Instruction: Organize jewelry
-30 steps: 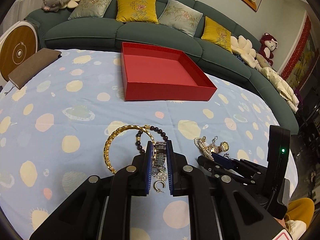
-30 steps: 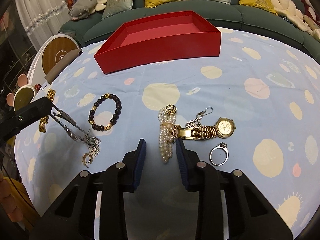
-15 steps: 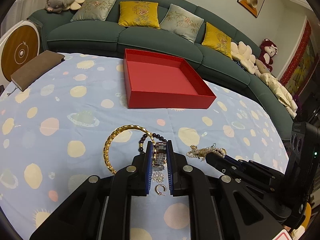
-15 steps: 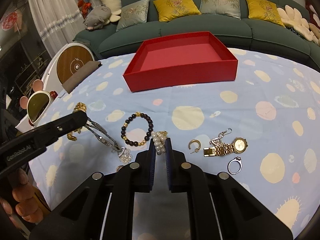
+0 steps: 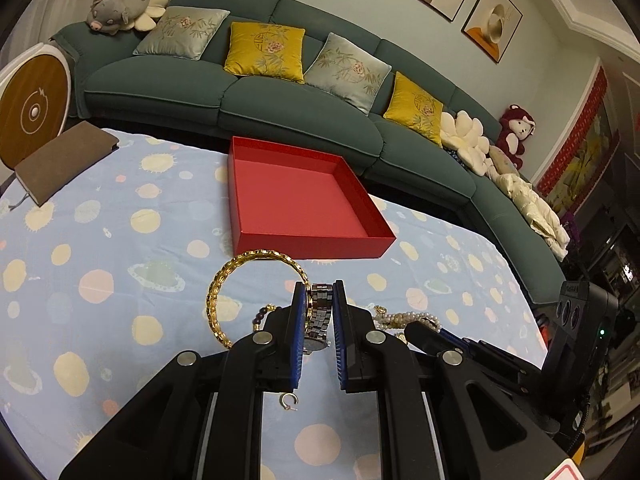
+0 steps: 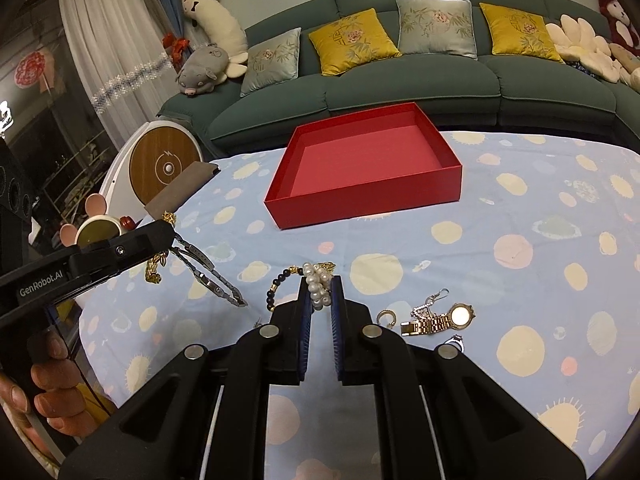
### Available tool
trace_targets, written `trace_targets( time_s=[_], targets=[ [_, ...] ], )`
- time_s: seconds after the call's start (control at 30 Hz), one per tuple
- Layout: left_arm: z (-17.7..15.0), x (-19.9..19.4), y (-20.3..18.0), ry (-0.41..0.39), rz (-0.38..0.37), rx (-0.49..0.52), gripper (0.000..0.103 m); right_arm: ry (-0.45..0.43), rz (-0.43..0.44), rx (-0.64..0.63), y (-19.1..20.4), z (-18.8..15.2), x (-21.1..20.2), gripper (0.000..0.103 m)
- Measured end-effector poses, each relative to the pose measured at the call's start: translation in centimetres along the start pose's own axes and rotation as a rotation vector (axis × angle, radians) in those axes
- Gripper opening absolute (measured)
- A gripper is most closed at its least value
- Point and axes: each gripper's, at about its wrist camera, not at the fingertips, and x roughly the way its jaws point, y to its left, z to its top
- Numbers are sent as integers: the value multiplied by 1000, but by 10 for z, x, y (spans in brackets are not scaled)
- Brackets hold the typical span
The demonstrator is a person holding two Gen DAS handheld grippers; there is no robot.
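Observation:
My left gripper [image 5: 318,292] is shut on a dark steel watch band [image 5: 320,316], which hangs from it above the cloth [image 6: 208,276]. A gold chain bracelet [image 5: 224,300] curves by its left finger; I cannot tell whether they touch. My right gripper [image 6: 320,284] is shut on a pearl bracelet [image 6: 318,276] and holds it off the table; its tip and the pearls [image 5: 408,317] show in the left wrist view. The red box [image 6: 360,204] stands open beyond both.
On the dotted blue cloth lie a dark bead bracelet [image 6: 280,284], a gold hoop [image 6: 386,316], a gold watch [image 6: 440,320], a ring [image 6: 456,342] and a small earring [image 5: 289,401]. A brown notebook [image 5: 64,160] lies far left. A green sofa [image 5: 280,108] runs behind.
The right jaws closed on the pearl bracelet and lifted it. Both grippers rose; the watch band came up off the cloth with the left one.

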Motion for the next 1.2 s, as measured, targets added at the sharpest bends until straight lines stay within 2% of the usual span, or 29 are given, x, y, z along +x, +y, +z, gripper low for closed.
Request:
trace_targets(
  time_s=[0.23,0.3,0.47,0.6,0.7,1.0,1.1,1.2],
  targets=[
    [40,18,-12,3,59,88,10,-7,12,-10,-3,37,-7,9],
    [53,29,-11,16,48,85,10,-7,9,-23,-7,56,-6,9],
    [60,44,-4,12,62,90,10,-36,-23,-14,-26,88,2,9],
    [49,54,-2,59,46,91,10,-4,-21,36,-41,82,11,9],
    [40,59,0,87,30,90,11,20,-27,15,-39,76,17,9],
    [31,56,7,82,55,93,11,74,-39,-16,-36,53,25,9],
    [29,63,11,95,92,78,13,70,-36,-20,-34,51,24,9],
    [26,83,26,143,136,54,15,67,-35,-23,-33,52,24,9]
  ],
)
